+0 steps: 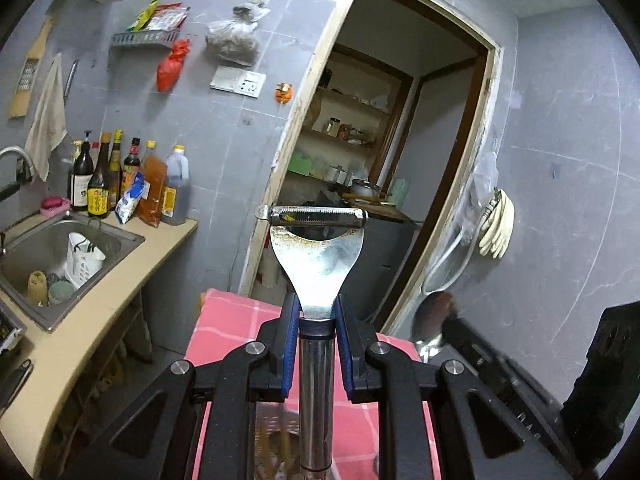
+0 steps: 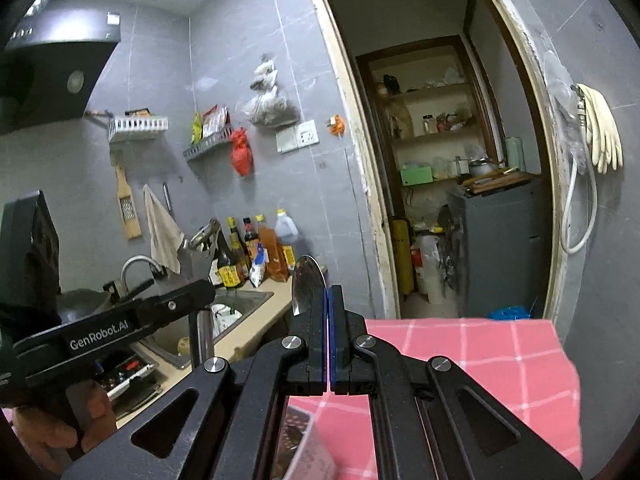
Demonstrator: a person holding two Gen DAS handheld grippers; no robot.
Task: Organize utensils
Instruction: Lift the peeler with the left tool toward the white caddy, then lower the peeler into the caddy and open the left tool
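Level, left gripper (image 1: 316, 316) jaws clamp a peeler (image 1: 318, 240); right gripper (image 2: 329, 300) jaws pinch a spoon (image 2: 306, 284).

Peeler (image 1: 318, 256) handle cut off by lower edge. Spoon (image 2: 307, 286) handle hidden behind right gripper (image 2: 329, 308) fingers. Tray contents below grippers blurred, unidentifiable.

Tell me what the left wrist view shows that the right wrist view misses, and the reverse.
Only the left wrist view shows the peeler head-on, clamped in the left gripper, and the white holder lying in the sink.

Only the right wrist view shows the range hood and the hand holding the left gripper.

Both show the spoon in the shut right gripper, the sauce bottles, the doorway, the pink checked cloth and the hanging gloves.
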